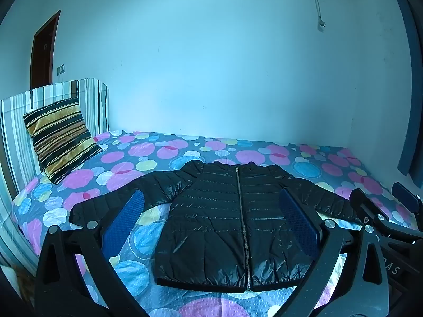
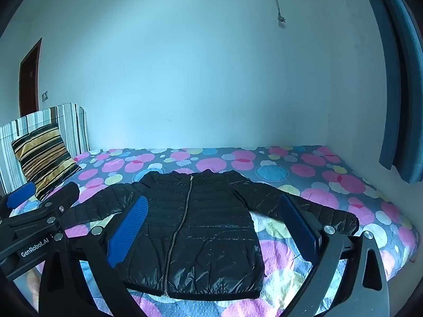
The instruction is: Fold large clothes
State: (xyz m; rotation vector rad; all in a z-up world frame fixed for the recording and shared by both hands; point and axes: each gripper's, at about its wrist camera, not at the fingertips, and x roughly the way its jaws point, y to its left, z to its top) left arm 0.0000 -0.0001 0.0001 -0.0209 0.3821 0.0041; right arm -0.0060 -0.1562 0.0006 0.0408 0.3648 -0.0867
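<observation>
Dotted bed [image 1: 201,148], black jacket [image 1: 219,219] flat, jaws apart

Bedroom, bluish light.
Bed [image 1: 330,163] against bare wall [image 1: 224,66]; striped headboard [image 1: 15,121], cushion [image 1: 59,137] left; door [image 1: 43,52] far left; curtain [image 2: 396,79] right.

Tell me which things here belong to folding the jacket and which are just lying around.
For the job:
- black jacket, spread flat, zipped, sleeves out
- left gripper, jaws open, holding nothing
- right gripper, jaws open, holding nothing
- bed, the surface under the jacket

Just lying about:
- striped cushion against the headboard
- cord hanging on the wall
- curtain at the right
</observation>
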